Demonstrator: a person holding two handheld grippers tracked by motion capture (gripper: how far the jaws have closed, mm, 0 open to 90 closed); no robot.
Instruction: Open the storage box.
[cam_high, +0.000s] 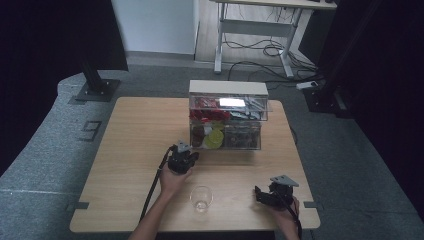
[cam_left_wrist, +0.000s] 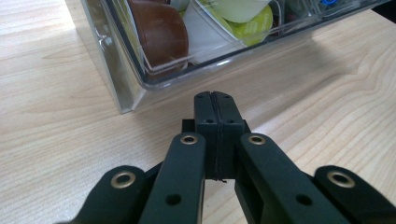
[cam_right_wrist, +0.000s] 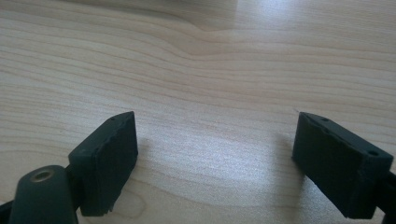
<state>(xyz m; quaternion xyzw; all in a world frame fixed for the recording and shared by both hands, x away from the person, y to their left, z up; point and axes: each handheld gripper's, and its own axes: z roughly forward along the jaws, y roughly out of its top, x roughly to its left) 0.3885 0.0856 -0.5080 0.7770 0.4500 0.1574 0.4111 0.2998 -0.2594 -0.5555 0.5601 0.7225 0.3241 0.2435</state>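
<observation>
Clear plastic forms the organizer (cam_high: 227, 116) that the left gripper (cam_high: 192, 156) faces; it stands at about twelve o'clock on the table (cam_high: 125, 150), near the far edge. Its long axis runs from nine to three o'clock across the table, and its transparent drawer fronts face six o'clock, toward the person. A pale lid caps it. In the left gripper view the box's near corner (cam_left_wrist: 122, 88) sits just ahead of the fingers (cam_left_wrist: 217, 119), at about eleven o'clock, with a brown capsule (cam_left_wrist: 161, 35) and a green-lidded capsule (cam_left_wrist: 254, 23) behind the wall. The left fingers are clenched flat against each other with nothing between them, pointing toward twelve o'clock at the box's lower left compartment, near it but apart. A glass (cam_high: 201, 198) stands upright at six o'clock, between the two hands. The right gripper (cam_high: 261, 194) rests at about five o'clock, its fingers (cam_right_wrist: 109, 158) spread wide and released over bare wood, pointing toward nine o'clock.
</observation>
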